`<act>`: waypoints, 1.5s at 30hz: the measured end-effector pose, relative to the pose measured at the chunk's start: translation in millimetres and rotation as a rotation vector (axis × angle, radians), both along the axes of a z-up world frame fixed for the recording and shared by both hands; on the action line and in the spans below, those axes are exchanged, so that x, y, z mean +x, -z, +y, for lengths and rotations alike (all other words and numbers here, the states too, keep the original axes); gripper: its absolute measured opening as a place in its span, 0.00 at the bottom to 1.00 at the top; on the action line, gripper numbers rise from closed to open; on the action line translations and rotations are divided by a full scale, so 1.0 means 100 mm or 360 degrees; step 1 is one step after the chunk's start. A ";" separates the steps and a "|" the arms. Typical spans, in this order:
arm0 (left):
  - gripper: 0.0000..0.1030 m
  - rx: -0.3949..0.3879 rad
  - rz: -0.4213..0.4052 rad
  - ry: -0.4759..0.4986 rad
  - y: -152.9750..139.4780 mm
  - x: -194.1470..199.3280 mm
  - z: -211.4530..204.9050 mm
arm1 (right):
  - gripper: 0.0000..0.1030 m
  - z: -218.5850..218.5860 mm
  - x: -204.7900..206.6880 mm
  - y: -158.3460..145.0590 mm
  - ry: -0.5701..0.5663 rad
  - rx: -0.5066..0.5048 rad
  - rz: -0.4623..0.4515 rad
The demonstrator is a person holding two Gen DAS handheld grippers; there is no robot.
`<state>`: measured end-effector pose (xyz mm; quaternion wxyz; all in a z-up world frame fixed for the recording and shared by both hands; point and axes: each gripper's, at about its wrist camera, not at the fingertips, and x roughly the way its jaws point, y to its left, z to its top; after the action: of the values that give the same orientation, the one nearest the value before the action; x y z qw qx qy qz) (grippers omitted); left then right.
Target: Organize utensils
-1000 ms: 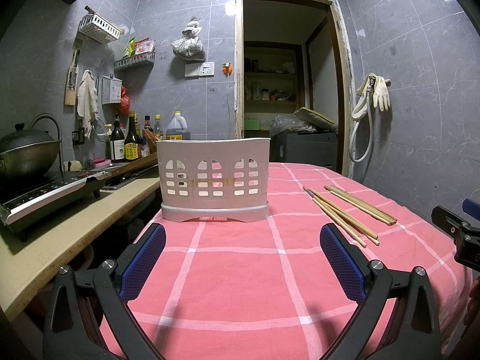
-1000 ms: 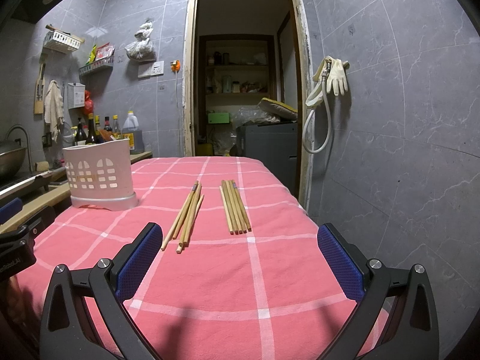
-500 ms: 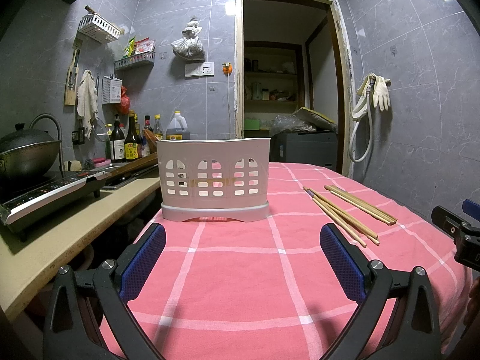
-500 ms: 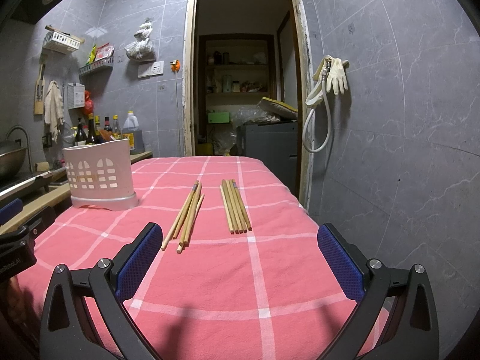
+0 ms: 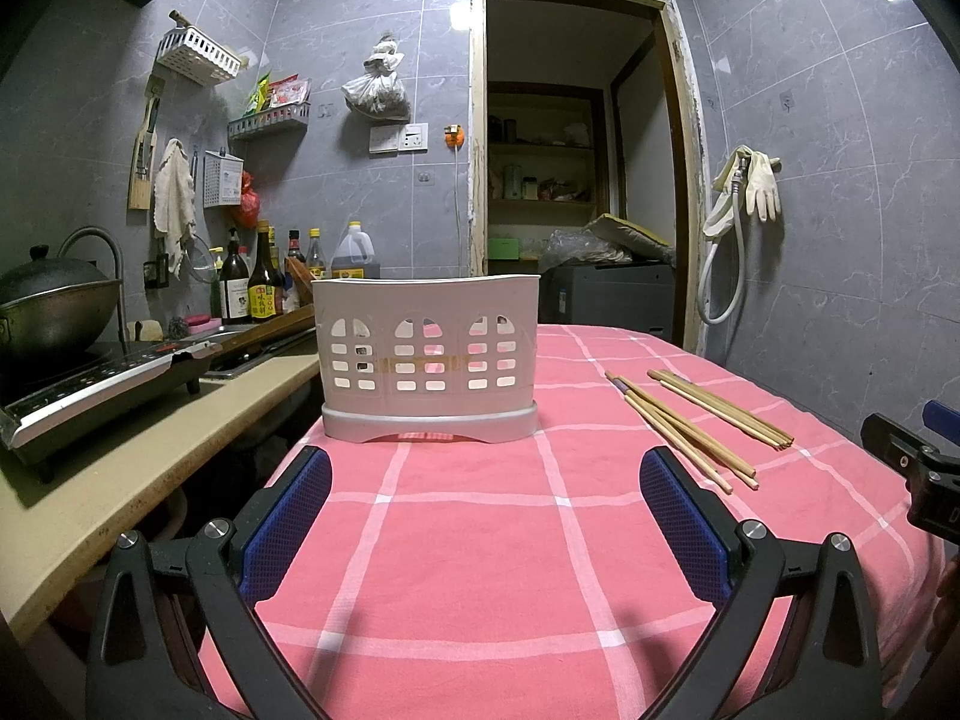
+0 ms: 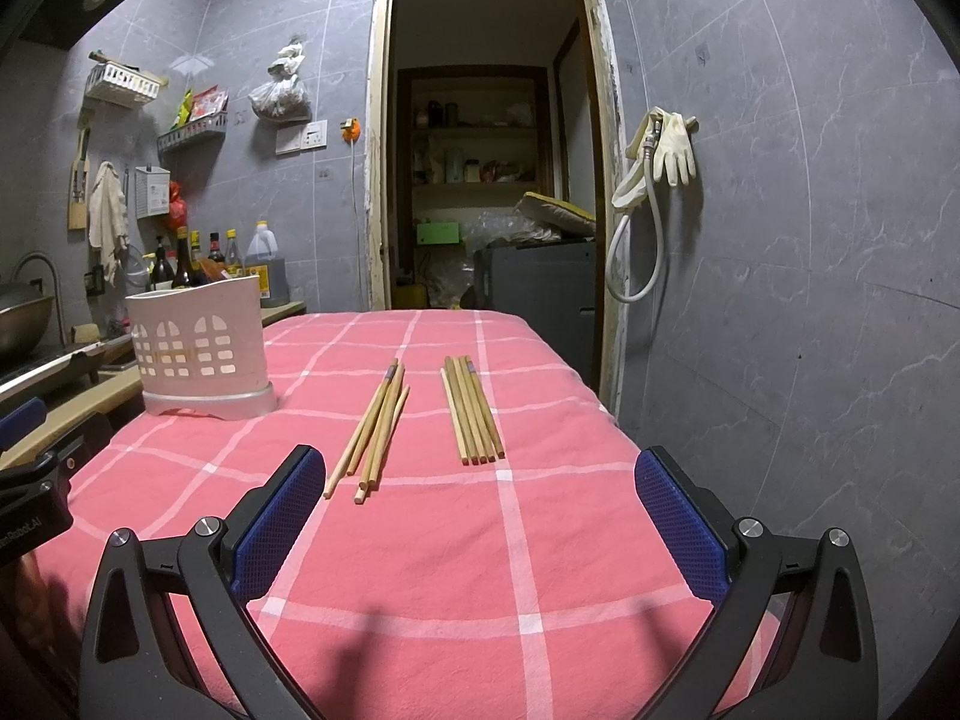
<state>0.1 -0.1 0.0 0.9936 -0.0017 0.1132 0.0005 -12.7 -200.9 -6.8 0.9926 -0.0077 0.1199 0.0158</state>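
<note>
A white perforated utensil basket (image 5: 427,354) stands upright on the pink checked tablecloth (image 5: 468,540); it also shows at the left in the right wrist view (image 6: 201,348). Two bundles of wooden chopsticks lie flat on the cloth: a looser left bundle (image 6: 375,426) and a neat right bundle (image 6: 472,411). In the left wrist view they lie to the right, the nearer bundle (image 5: 678,429) and the farther bundle (image 5: 720,408). My left gripper (image 5: 480,516) is open and empty, in front of the basket. My right gripper (image 6: 480,516) is open and empty, short of the chopsticks.
A beige counter (image 5: 120,480) runs along the left with an induction cooker (image 5: 102,384), a wok (image 5: 54,306) and several bottles (image 5: 258,288). A tiled wall (image 6: 810,300) stands close on the right. An open doorway (image 6: 486,180) lies beyond the table.
</note>
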 end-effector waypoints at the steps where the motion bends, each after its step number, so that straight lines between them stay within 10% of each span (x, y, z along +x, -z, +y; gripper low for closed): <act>1: 0.98 0.0000 0.0000 -0.0001 0.00 0.00 0.00 | 1.00 0.00 0.00 0.00 0.0000 0.0000 0.0000; 31: 0.98 0.0015 -0.0068 -0.0070 -0.32 0.43 -0.12 | 1.00 -0.17 0.35 -0.33 -0.0026 -0.0036 -0.0144; 45: 0.98 -0.0057 0.0303 0.0125 -0.46 1.12 -0.34 | 1.00 -0.46 1.15 -0.51 -0.0152 -0.0050 0.0138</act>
<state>112.0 -33.9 46.2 0.9774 -0.0151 0.2071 -0.0402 101.8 -246.8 44.5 0.9843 -0.0282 0.1627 0.0617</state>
